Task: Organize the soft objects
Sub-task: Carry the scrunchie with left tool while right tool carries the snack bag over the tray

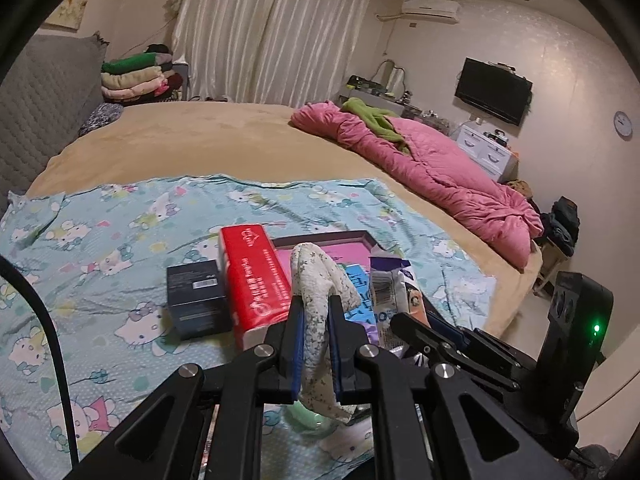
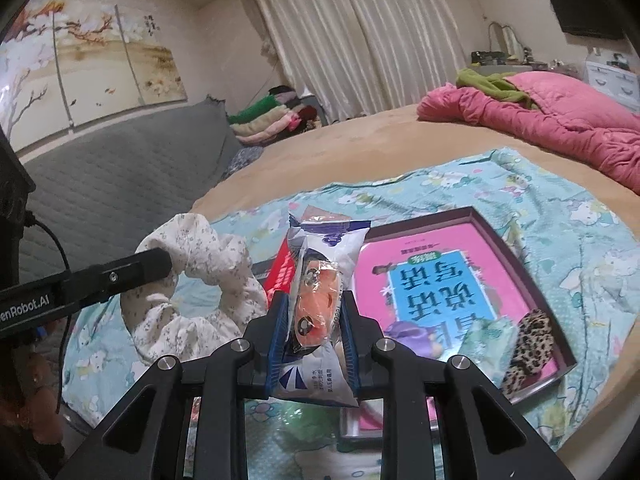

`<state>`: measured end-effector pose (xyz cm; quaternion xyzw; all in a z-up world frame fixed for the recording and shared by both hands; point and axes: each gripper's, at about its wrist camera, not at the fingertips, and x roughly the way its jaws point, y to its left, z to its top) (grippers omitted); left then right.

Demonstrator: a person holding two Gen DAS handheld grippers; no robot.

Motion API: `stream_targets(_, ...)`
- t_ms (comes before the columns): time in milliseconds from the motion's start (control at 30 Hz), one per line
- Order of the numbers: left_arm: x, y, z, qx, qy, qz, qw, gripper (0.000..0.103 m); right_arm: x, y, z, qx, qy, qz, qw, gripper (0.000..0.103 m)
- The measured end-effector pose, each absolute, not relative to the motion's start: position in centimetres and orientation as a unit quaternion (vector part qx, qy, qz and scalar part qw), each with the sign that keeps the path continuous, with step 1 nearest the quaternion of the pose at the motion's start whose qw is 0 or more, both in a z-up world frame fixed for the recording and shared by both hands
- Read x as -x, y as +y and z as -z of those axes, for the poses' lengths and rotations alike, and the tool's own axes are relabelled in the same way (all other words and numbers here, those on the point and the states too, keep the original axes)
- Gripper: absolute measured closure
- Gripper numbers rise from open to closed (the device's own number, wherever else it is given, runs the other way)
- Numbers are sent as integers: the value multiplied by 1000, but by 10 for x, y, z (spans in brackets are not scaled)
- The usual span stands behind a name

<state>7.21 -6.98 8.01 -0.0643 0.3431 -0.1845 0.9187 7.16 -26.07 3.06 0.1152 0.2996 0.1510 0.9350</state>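
Note:
My left gripper [image 1: 317, 312] is shut on a white floral scrunchie [image 1: 320, 280] and holds it above the Hello Kitty sheet [image 1: 100, 248]. The scrunchie [image 2: 192, 276] and left finger also show at the left of the right wrist view. My right gripper [image 2: 314, 308] is shut on a clear plastic packet with an orange toy inside [image 2: 320, 288], held up over the tray. The packet also shows in the left wrist view [image 1: 390, 284]. A dark-rimmed pink tray [image 2: 500, 232] holds a children's book [image 2: 436, 284], a leopard scrunchie [image 2: 528, 340] and a green scrunchie [image 2: 486, 340].
A red box [image 1: 252, 276] and a dark small box [image 1: 196, 300] lie left of the tray. A pink quilt [image 1: 432, 168] with a green cloth lies across the far side of the bed. Folded blankets [image 1: 136, 76] are stacked by the curtain. A grey headboard [image 2: 112, 176] stands at left.

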Motion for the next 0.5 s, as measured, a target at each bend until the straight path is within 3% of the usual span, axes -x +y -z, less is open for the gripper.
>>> stream_targets(500, -75, -111, -89, 60, 338, 223, 912, 92, -62, -308, -51, -147, 275, -109, 944, 77)
